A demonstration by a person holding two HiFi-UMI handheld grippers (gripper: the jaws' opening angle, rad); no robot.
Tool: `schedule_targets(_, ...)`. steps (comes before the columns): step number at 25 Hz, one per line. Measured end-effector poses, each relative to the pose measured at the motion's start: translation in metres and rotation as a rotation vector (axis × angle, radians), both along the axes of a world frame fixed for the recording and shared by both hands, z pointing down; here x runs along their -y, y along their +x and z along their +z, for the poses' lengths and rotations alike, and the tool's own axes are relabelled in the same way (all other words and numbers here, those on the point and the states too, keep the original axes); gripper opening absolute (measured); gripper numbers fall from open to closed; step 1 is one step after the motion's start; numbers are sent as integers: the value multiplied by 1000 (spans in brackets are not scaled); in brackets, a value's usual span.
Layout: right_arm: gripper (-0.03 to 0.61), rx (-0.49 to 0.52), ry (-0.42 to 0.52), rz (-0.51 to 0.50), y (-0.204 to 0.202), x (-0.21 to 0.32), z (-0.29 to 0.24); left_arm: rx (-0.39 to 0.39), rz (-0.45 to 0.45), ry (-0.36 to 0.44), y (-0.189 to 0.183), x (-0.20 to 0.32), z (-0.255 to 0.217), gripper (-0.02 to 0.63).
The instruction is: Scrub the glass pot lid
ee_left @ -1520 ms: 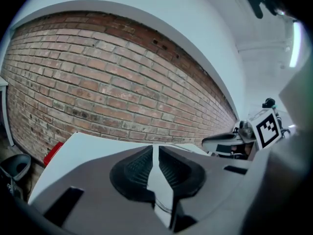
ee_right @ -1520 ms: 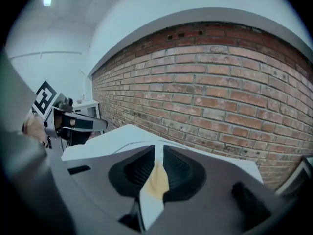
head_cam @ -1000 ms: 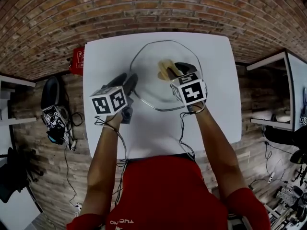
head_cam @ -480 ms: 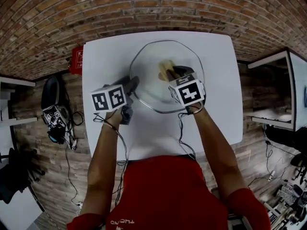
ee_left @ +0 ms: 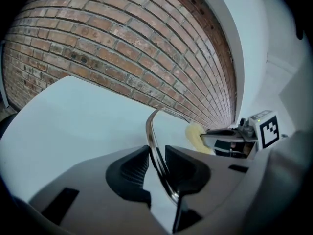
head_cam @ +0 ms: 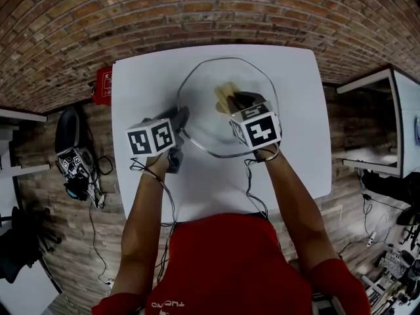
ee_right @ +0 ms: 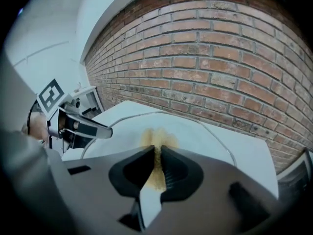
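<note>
We have just been closing both claws, so our left claw [ee_left: 156,153] now clamps the rim of the round clear glass pot lid [head_cam: 210,87] on the white worktop [head_cam: 147,77], our right claw [ee_right: 157,155] pinches the soft yellow sponge [ee_right: 157,137] over it, and scrubbing can likely start.

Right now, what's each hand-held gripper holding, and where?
Jaws just closed further: left hand-held gripper grips the glass lid by its rim; right hand-held gripper pinches the sponge by one end.

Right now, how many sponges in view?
1. The sponge sits in the right gripper, whose jaws just closed on it, over the lid; others may be hidden.
</note>
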State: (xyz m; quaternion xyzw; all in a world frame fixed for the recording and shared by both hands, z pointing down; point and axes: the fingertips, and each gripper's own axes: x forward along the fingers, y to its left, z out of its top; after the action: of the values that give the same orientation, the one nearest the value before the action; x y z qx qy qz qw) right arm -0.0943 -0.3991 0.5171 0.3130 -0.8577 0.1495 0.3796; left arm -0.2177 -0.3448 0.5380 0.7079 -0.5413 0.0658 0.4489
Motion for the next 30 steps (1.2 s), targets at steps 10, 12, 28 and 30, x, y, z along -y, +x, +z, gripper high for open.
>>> schedule_targets(10,54,112,19,47,-56,31,-28,-8,1,-1,-3,4,-1,110)
schedule_targets(12,54,110,20,56,-68,36,-25,-10,4,-3,-3,4,-1,110)
schedule_targets(28,54,61,7,94,-76,47,2,-7,17,-12,-3,6,1,109)
schedule_targets(30,54,36,9,119,-59,53,7,-8,18,-9,-3,6,1,110)
